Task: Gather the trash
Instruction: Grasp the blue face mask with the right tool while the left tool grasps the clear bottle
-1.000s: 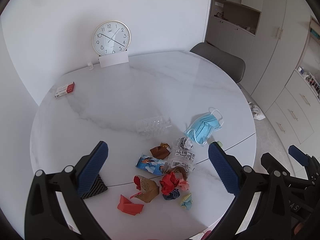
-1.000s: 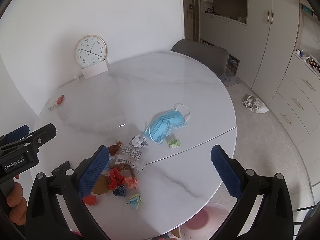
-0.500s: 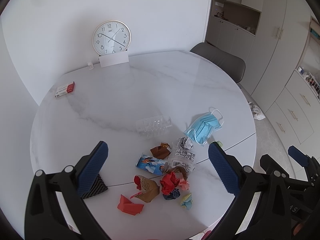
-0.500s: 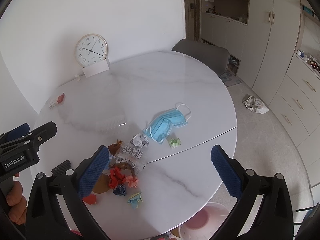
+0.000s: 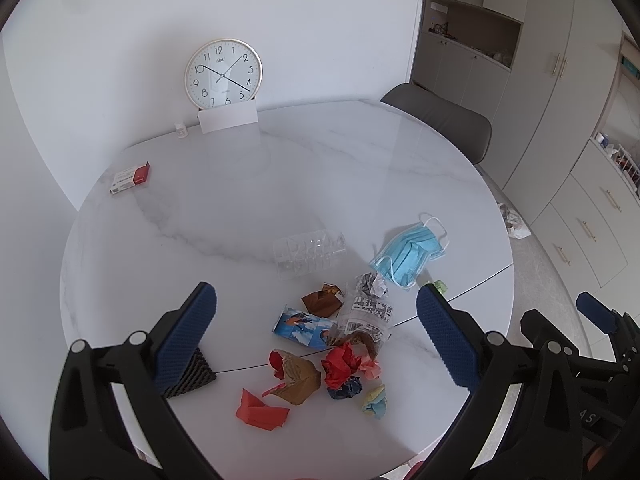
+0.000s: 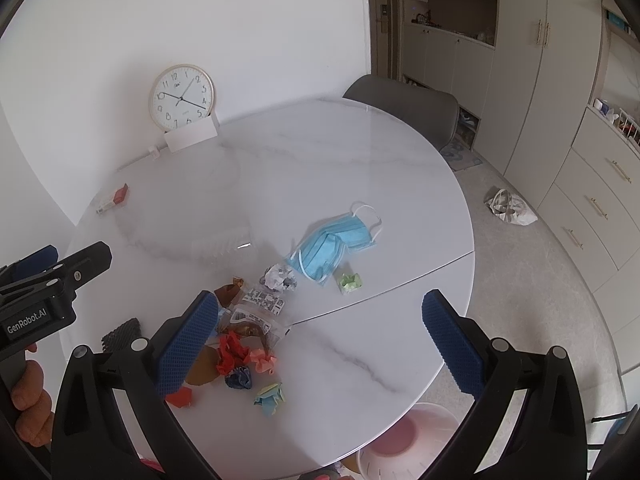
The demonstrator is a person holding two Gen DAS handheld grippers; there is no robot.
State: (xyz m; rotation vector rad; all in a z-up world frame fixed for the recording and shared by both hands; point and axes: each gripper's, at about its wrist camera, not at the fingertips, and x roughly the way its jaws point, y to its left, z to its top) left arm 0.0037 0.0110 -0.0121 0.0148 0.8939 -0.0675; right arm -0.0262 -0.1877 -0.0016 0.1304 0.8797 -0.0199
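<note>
1. The scene is a round white marble-patterned desk (image 5: 280, 184) seen from above by two hand-held tools, with a scatter of rubbish on its near half.
2. The left claw (image 5: 316, 336) hangs above the near edge with its blue ribbed pads spread wide and nothing between them.
3. The right claw (image 6: 320, 336) also hangs above the desk, spread wide and empty, just to the right of the left tool.
4. The rubbish lies loose: a crumpled red paper wad (image 5: 340, 366) touches a small pink scrap and sits beside a folded brown paper piece (image 5: 300, 376).
5. Near these lie a flat red-orange folded paper (image 5: 260, 410), a dark blue crumpled ball (image 5: 346, 388) and a yellow-and-blue paper wad (image 5: 374, 400).
6. Farther in are a blue printed carton (image 5: 306, 326), a clear printed plastic wrapper (image 5: 366, 316), a grey crumpled paper ball (image 5: 372, 284) and a clear plastic blister tray (image 5: 310, 252).
7. A pale blue surgical mask (image 6: 332, 244) lies towards the right, with a small green paper wad (image 6: 350, 282) just beside it.
8. A white plastic bin with a pink liner (image 6: 408, 444) stands on the floor below the desk's near right edge.
9. The step in hand appears to be the start: no piece is gripped, and both tools seem poised to choose a first one.
10. The next move likely calls for lowering one claw over a single wad, closing on it, then carrying it to the bin.
</note>
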